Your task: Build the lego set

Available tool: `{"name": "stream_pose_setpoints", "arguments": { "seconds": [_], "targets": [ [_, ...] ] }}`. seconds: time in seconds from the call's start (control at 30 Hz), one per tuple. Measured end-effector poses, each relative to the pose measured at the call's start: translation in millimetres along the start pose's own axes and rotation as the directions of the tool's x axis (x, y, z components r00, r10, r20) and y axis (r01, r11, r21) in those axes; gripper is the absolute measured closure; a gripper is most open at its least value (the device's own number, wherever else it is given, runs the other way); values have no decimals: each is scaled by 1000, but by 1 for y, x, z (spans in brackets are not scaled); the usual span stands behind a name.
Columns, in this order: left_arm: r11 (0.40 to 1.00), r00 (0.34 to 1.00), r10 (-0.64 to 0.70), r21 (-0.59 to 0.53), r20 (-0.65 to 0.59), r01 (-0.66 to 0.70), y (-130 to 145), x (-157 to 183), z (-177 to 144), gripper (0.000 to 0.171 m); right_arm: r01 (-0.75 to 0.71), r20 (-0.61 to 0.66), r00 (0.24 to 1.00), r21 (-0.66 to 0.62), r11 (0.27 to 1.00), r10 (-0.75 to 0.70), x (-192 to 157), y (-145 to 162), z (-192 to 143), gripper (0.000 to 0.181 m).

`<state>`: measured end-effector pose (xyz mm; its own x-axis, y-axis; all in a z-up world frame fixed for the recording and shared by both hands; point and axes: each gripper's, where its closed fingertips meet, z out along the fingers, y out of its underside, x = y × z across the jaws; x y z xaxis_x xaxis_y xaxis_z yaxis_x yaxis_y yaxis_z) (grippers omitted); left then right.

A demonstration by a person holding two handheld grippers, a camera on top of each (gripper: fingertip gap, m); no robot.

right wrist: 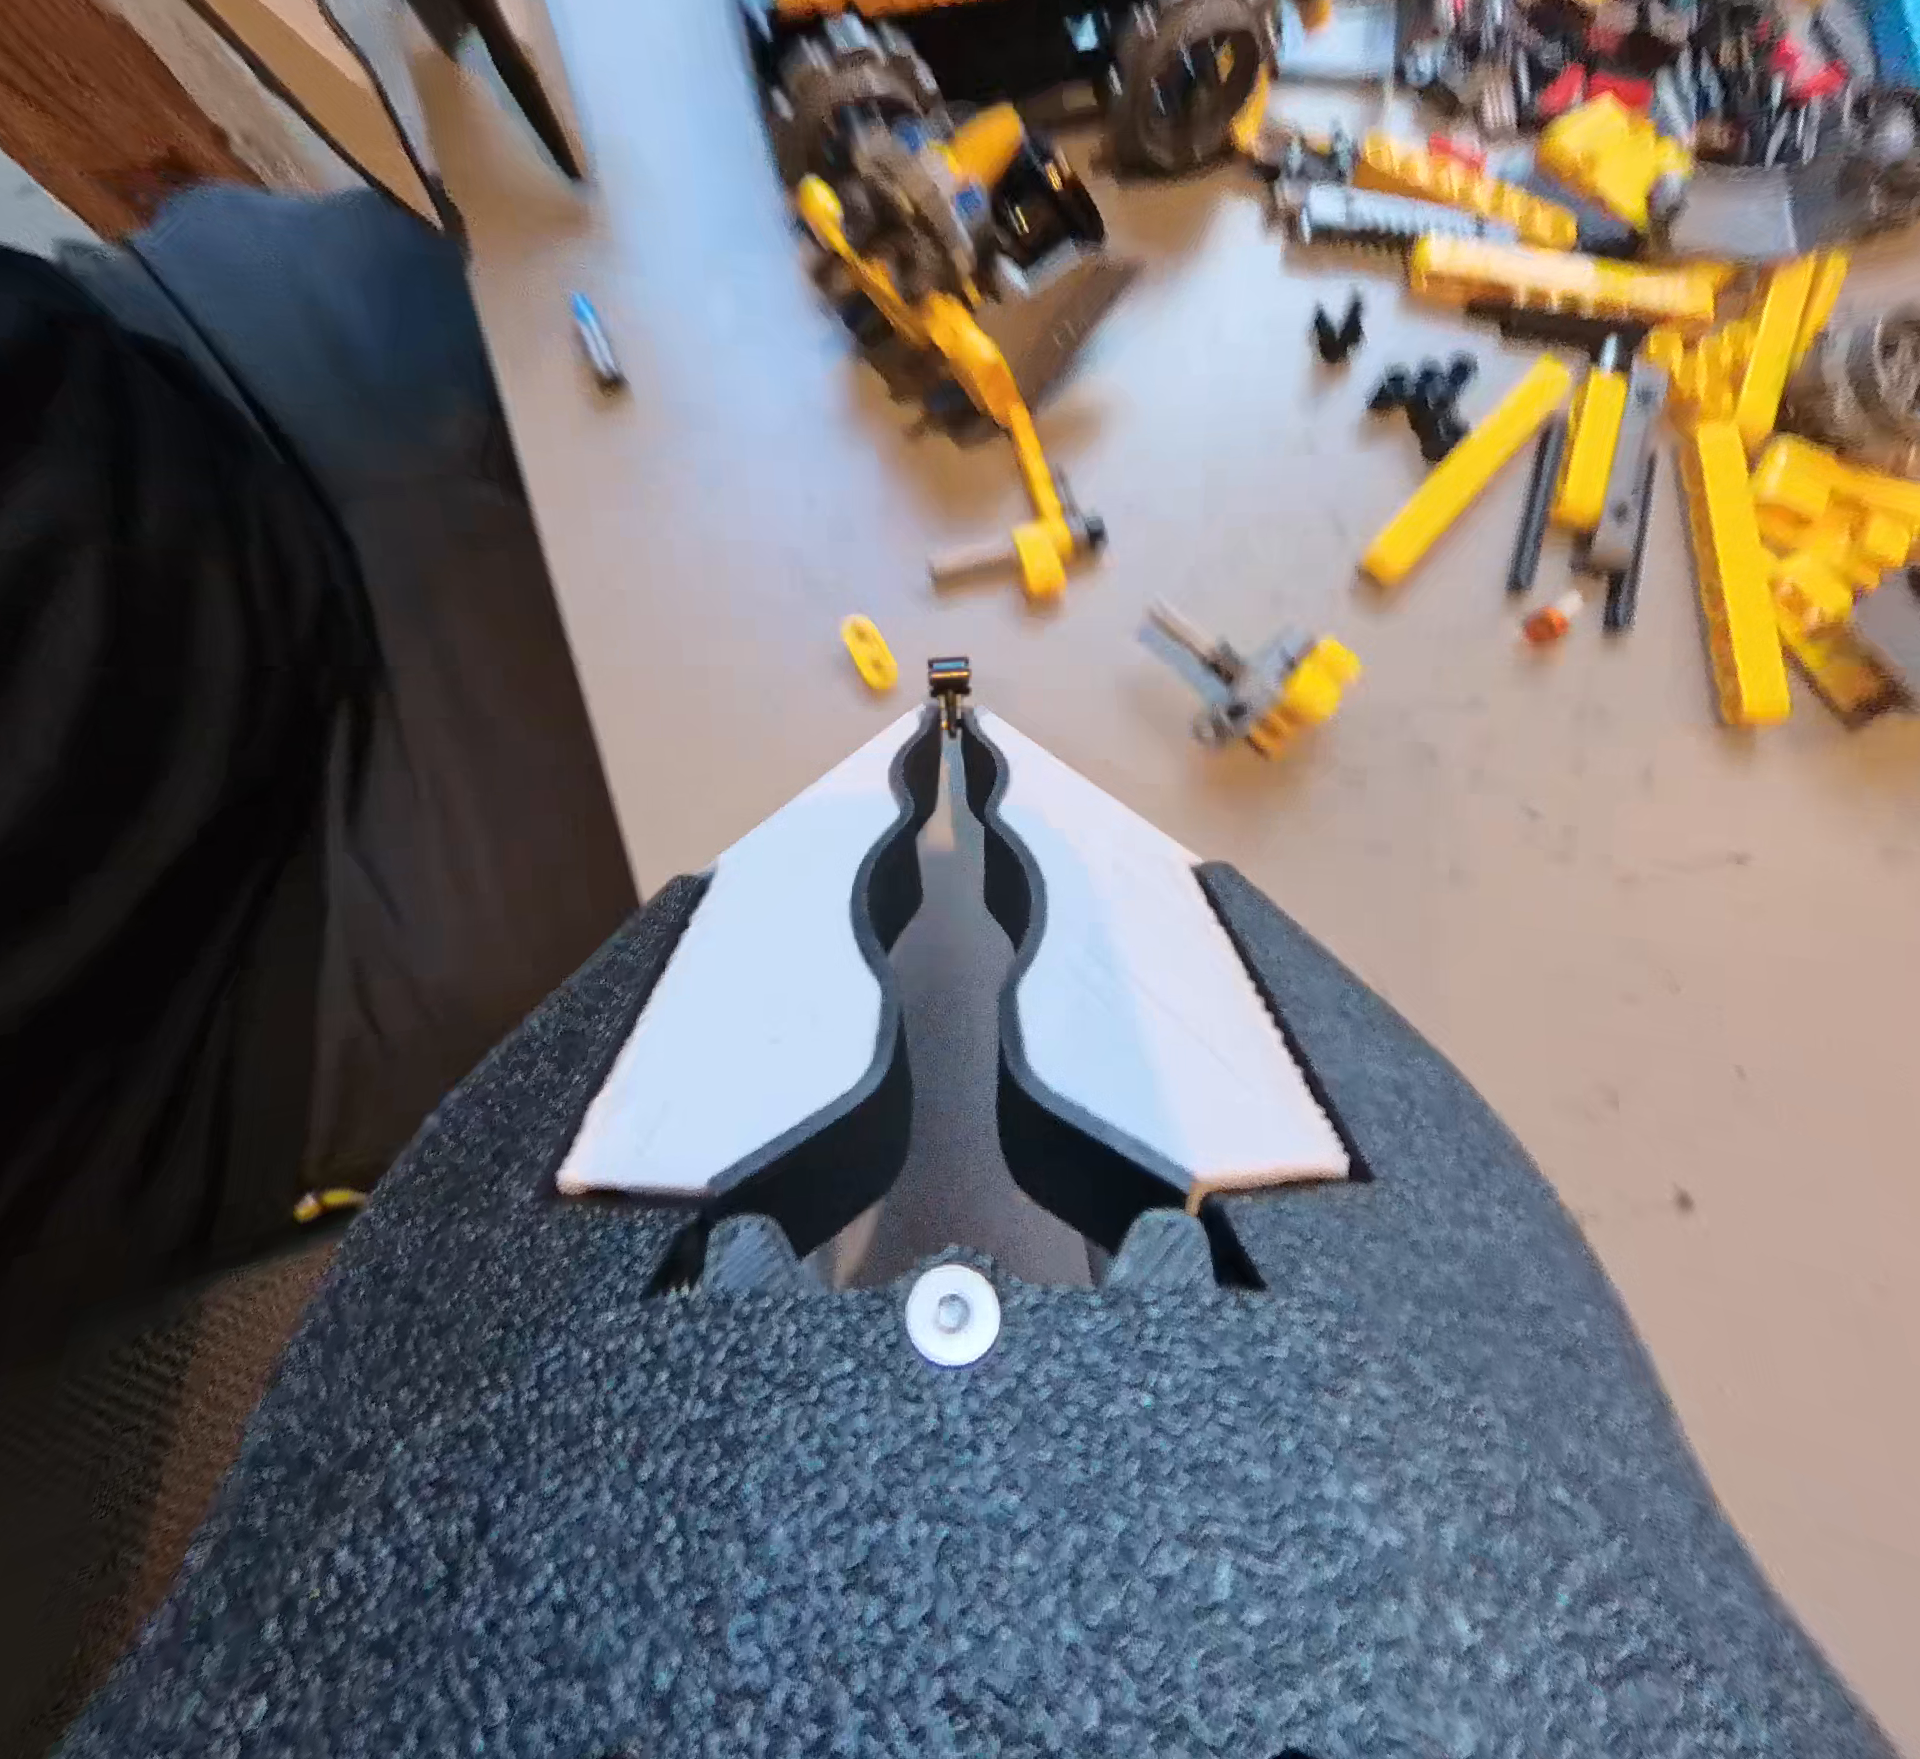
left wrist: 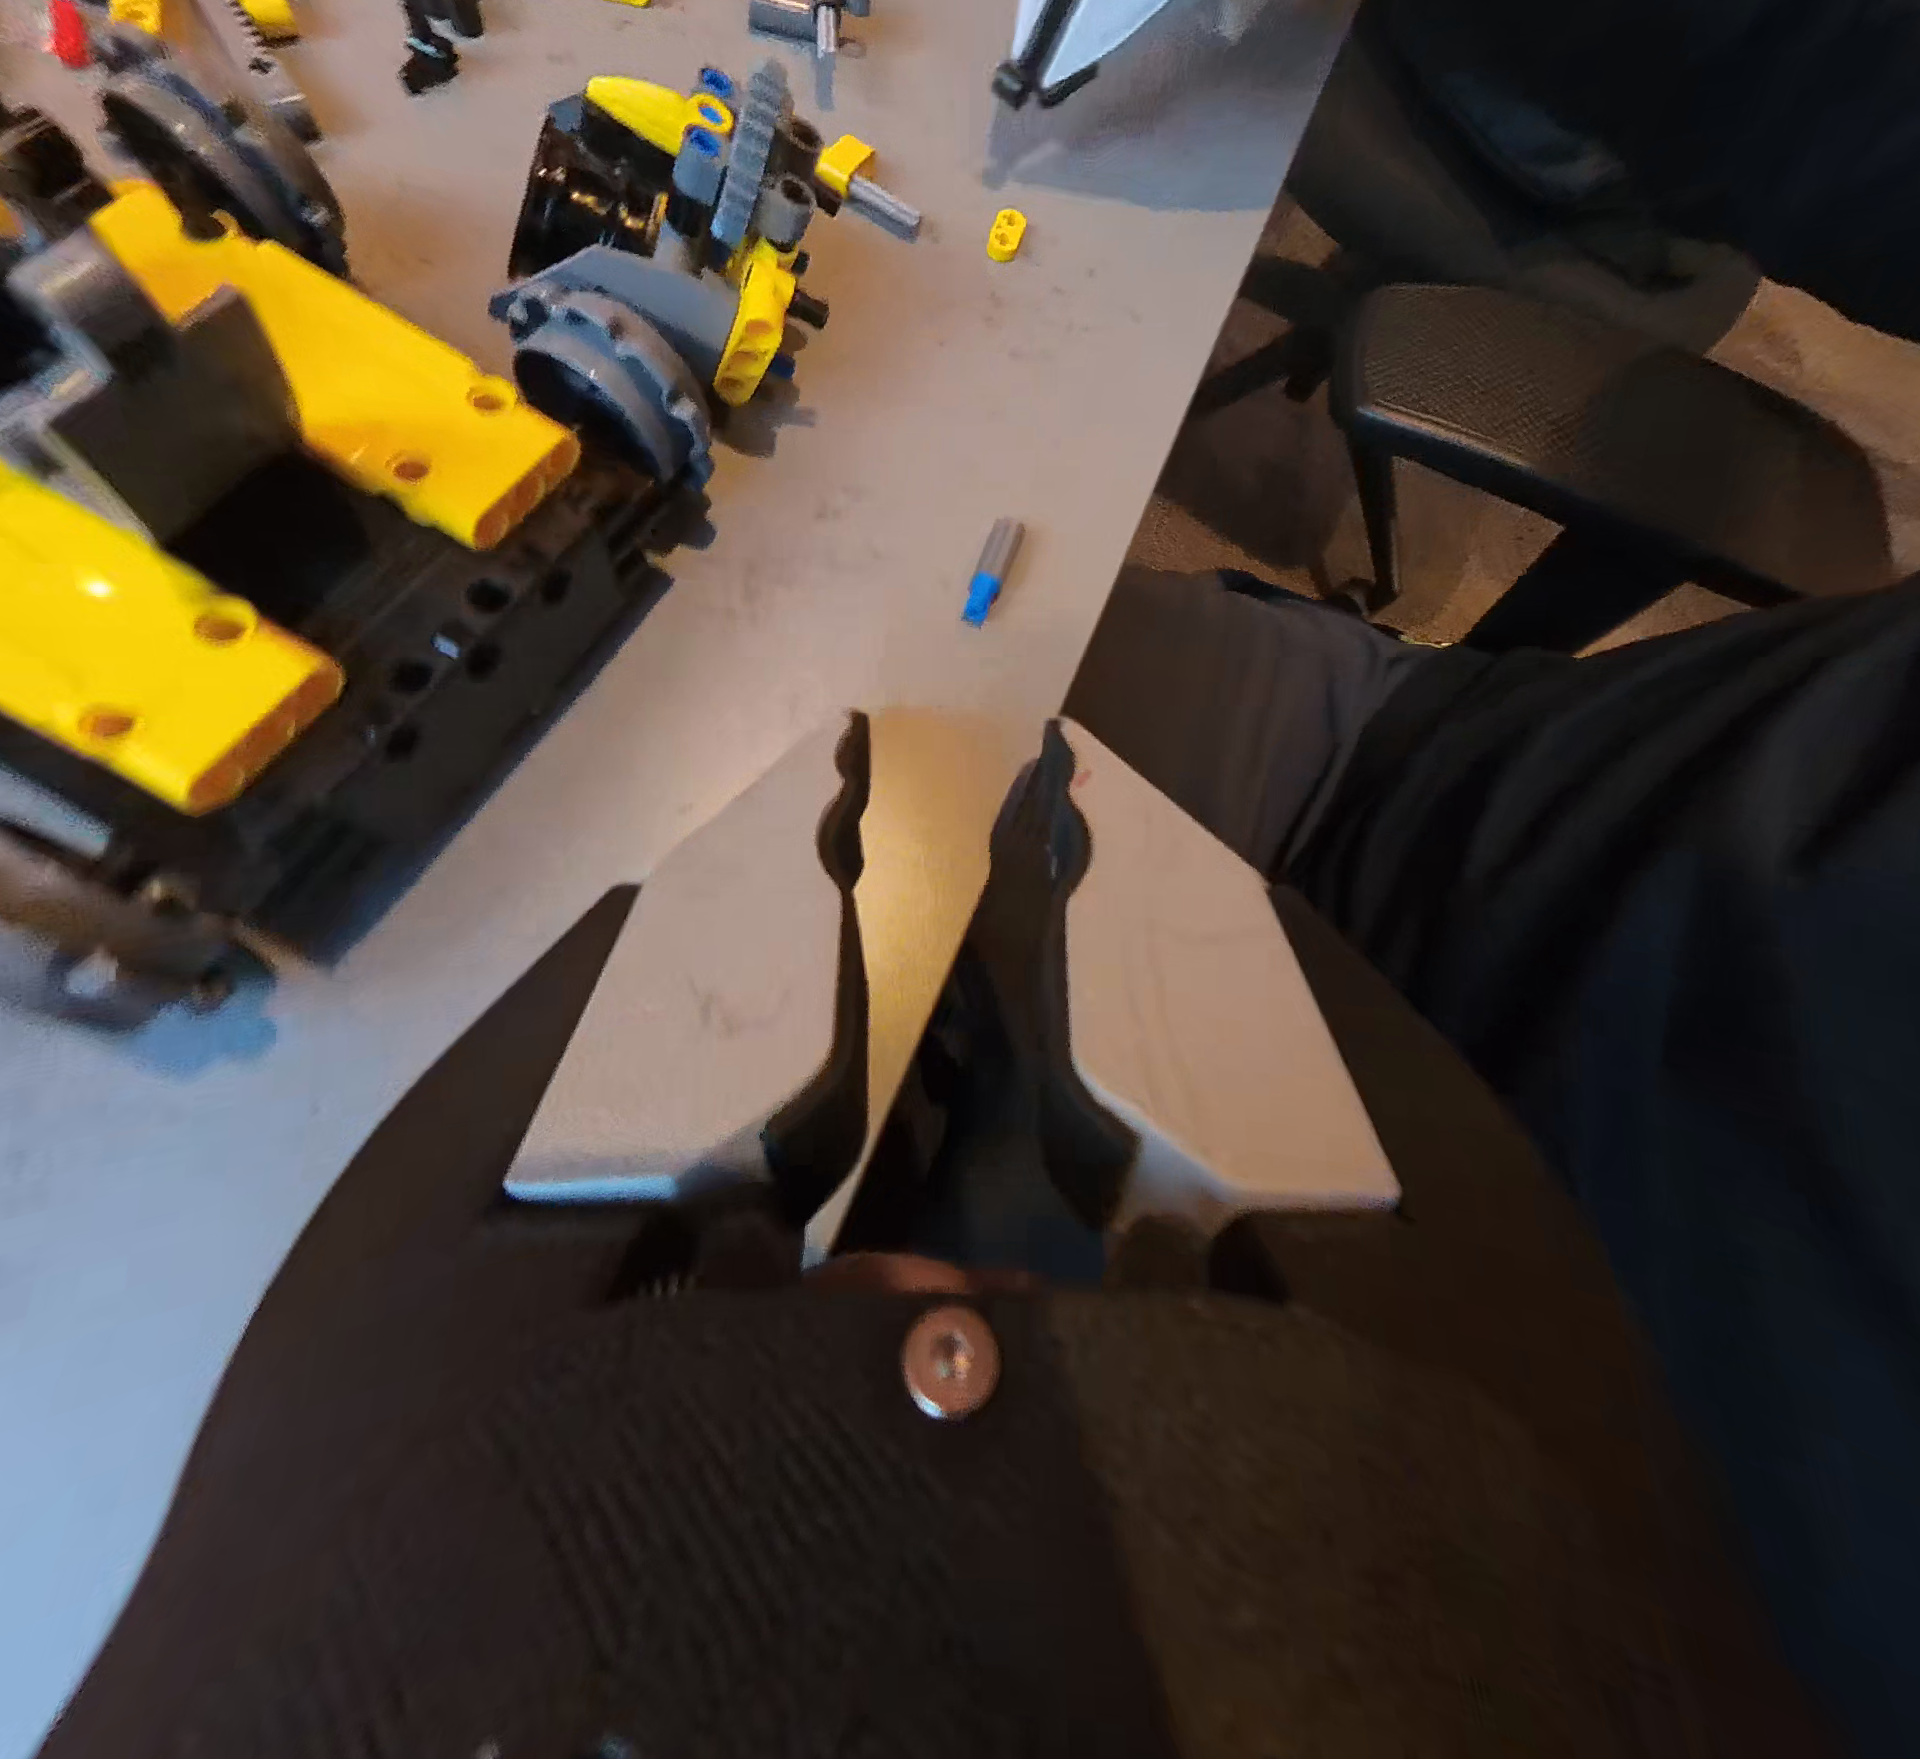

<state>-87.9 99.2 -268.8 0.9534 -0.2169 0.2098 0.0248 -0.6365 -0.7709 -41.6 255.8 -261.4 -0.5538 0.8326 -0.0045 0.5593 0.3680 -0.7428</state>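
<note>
Looking along our left tongs [left wrist: 951, 738], we see them spread apart, holding nothing, over the worktop [left wrist: 935, 421] edge, nearest a blue-and-grey pin [left wrist: 992, 569]. Through the right wrist view, our right tongs [right wrist: 949, 712] are clamped on a small black pin [right wrist: 948, 675], just beside a yellow two-hole link [right wrist: 869, 653].

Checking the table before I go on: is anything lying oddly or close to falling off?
A small blue-and-grey pin lies alone close to the table edge, apart from the other loose parts. The right tool is shut on a tiny black piece.
</note>
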Motion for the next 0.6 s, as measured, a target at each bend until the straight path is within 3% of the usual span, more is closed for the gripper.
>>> {"name": "stream_pose_setpoints", "arguments": {
  "seconds": [0.2,0.33,0.6],
  "targets": [
    [996,997,-13,87,70,7,10,-5,-26,140,104,-13,995,138,985,-103,-52,-76,29,178],
    [988,997,-13,157,70,2,12,-5,-33,141,91,-11,996,200,976,-91,-77,-109,59,178],
    [973,993,-119,200,5,115,12,-8,-36,147,228,-84,973,186,956,-216,-94,-119,87,178]
  ]
}}
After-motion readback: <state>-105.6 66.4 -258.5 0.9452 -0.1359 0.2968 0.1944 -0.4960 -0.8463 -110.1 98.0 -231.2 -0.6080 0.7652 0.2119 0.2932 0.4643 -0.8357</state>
